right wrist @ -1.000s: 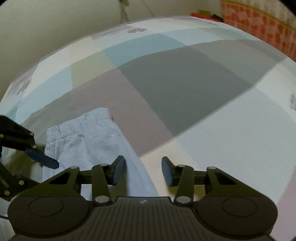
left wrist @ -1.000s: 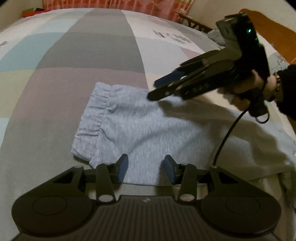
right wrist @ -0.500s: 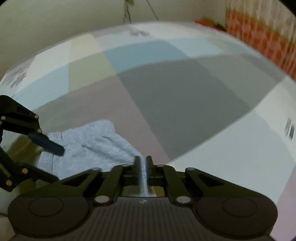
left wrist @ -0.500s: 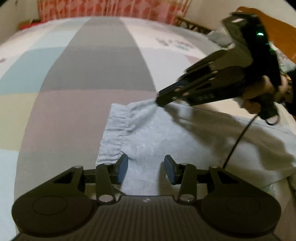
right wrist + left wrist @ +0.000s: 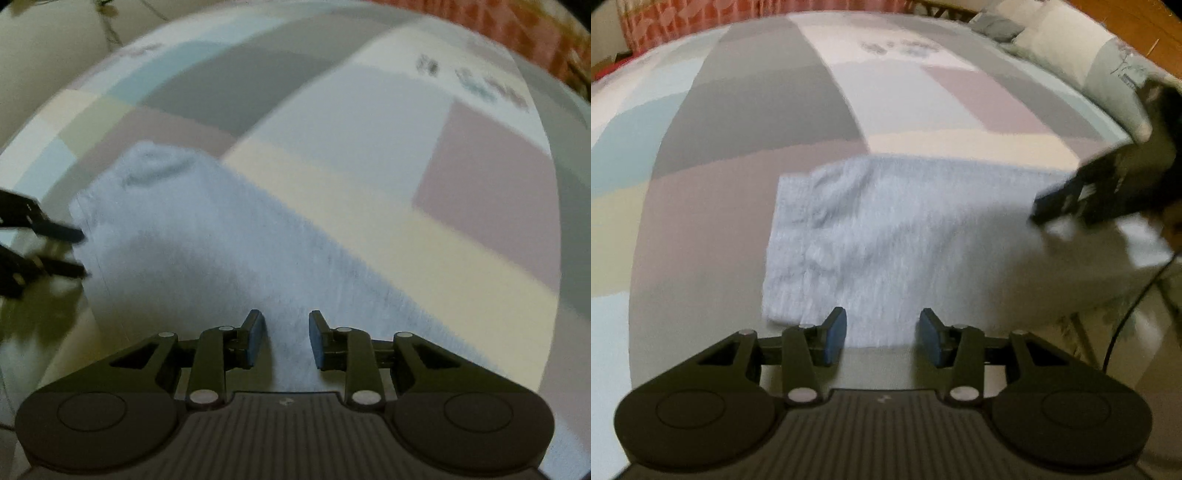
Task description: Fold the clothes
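Across the bed (image 5: 746,110), which carries a patchwork cover of grey, pale blue, mauve and cream blocks, a light grey garment (image 5: 894,236) lies flat as a long folded strip. Its gathered elastic end (image 5: 792,218) points toward the left side of the bed in the left wrist view; the rest of the strip runs off to the right. In the right wrist view the same garment (image 5: 207,266) runs diagonally from the upper left down to the lower middle.

Left tool (image 5: 880,334): jaws spread, blue pads apart, nothing between them. It hangs just over the near edge of the garment, close behind the elastic end. Whether the pads touch the cloth cannot be told. In the right wrist view the left tool (image 5: 74,251) appears at the left edge, its two fingers parted beside the end of the garment.

Right tool (image 5: 287,341): jaws partly spread, having just been opening. Grey cloth shows in the gap between the pads, but the pads do not press on it. In the left wrist view this tool (image 5: 1052,206) is blurred, low over the right portion of the garment; contact cannot be told.

A red patterned fabric (image 5: 701,22) hangs beyond the far edge of the bed. Pillows (image 5: 1056,40) lie at the far right corner.
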Tool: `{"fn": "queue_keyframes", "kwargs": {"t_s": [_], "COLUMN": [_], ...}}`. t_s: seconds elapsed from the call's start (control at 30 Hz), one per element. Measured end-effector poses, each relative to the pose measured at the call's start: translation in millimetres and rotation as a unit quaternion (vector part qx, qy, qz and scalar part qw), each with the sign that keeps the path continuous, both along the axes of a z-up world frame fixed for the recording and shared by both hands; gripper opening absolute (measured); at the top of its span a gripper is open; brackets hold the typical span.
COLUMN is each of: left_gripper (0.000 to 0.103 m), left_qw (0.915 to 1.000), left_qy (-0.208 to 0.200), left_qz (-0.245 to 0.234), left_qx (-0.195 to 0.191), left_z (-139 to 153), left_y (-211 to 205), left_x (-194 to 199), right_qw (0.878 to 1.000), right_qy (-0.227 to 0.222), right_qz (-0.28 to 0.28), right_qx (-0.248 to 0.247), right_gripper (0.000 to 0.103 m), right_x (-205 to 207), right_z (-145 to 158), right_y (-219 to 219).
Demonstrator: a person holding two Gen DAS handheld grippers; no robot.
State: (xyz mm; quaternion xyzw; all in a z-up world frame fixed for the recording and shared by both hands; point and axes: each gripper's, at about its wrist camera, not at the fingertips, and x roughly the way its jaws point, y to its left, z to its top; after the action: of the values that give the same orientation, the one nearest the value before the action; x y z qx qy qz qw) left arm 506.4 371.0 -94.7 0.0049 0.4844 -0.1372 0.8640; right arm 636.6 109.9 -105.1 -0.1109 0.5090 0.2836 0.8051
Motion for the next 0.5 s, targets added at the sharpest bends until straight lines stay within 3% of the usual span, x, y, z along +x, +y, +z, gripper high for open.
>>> {"fn": "queue_keyframes", "kwargs": {"t_s": [0.07, 0.1, 0.2, 0.3, 0.4, 0.5], "left_gripper": [0.044, 0.044, 0.044, 0.045, 0.050, 0.061], "left_qw": [0.9996, 0.9992, 0.9972, 0.9976, 0.9990, 0.9970], "left_qy": [-0.024, -0.036, -0.056, -0.040, -0.037, -0.062], "left_qz": [-0.013, -0.015, -0.019, -0.017, -0.015, -0.015], "left_qx": [-0.003, -0.008, -0.046, -0.054, 0.023, 0.044], "left_z": [8.5, 11.5, 13.5, -1.3, -30.7, -33.3], "left_y": [-10.8, -17.1, -39.0, -55.6, -64.1, -60.1], "left_x": [17.3, 28.3, 55.4, 73.1, 82.1, 79.0], "right_qw": [1.000, 0.999, 0.999, 0.998, 0.998, 0.997], "right_qy": [-0.017, -0.023, -0.023, -0.026, -0.009, 0.021], "right_qz": [-0.003, -0.002, -0.005, -0.028, -0.057, -0.076], "right_qx": [0.018, 0.033, 0.046, 0.043, 0.030, 0.022], "right_gripper": [0.056, 0.060, 0.062, 0.062, 0.062, 0.065], "right_x": [-1.0, 0.9, -0.3, -24.1, -52.3, -73.4], "right_z": [-6.1, -6.3, 0.3, 14.6, 10.1, -5.5], "right_y": [7.5, 12.5, 15.3, -2.0, -23.9, -33.7]}}
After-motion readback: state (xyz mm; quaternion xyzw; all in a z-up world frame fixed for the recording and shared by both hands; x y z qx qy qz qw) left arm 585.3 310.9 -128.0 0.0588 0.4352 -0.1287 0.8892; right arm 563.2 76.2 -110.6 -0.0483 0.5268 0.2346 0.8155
